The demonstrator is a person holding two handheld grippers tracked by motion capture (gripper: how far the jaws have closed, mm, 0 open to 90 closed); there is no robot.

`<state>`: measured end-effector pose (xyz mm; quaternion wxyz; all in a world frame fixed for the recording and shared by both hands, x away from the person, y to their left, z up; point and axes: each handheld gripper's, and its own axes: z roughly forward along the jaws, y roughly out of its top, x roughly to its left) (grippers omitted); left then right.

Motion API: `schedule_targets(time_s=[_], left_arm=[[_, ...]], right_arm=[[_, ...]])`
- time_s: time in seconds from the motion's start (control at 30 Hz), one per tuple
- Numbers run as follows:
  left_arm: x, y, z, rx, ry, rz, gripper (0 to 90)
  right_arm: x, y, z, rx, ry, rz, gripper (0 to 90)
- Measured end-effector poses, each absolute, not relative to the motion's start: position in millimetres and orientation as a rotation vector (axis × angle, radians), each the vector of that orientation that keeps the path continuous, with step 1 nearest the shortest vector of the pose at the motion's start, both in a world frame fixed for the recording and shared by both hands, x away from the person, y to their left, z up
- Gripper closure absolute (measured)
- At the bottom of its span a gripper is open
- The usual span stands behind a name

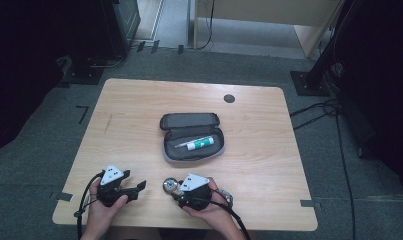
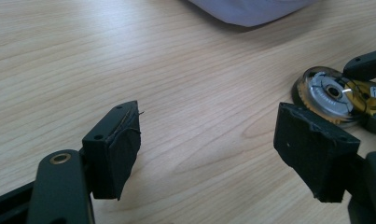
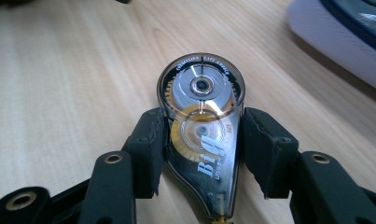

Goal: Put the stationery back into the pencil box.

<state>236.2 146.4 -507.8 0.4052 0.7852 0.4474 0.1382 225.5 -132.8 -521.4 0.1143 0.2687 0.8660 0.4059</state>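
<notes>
Your right claw (image 3: 202,154) is pinching the correction tape dispenser (image 3: 202,135), pads pressed on both sides of its clear body, wheel end pointing away from you. The dispenser lies flat on the surface (image 1: 139,105), near the front edge, approx. centre. Your left claw (image 2: 209,149) is spread w/ nothing between the pads, low over bare wood just beside the dispenser. Behind both, mid-surface, the grey pencil case (image 1: 171,150) lies open, lid flipped back, w/ a white and green tube (image 1: 199,144) inside.
</notes>
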Motion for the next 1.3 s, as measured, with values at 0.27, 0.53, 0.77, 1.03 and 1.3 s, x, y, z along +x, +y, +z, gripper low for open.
schedule_targets(time_s=[0.27, 0.53, 0.77, 1.03, 1.3], left_arm=[[235, 137, -508, 1.992, 1.093, 0.309, 24.2], [234, 115, -507, 1.999, 1.031, 0.230, 27.3], [234, 97, -506, 2.006, 0.969, 0.148, 32.9], [234, 81, -513, 2.078, 0.872, 0.113, 34.8], [233, 71, -514, 2.159, 0.785, 0.140, 32.7]], right_arm=[[217, -146, -517, 0.864, 2.502, 1.254, 51.4], [206, -168, -511, 0.995, 2.456, 1.305, 67.3], [206, -173, -513, 1.002, 2.471, 1.285, 70.1], [204, -177, -518, 1.008, 2.493, 1.250, 77.7], [204, -175, -522, 0.987, 2.497, 1.247, 80.7]])
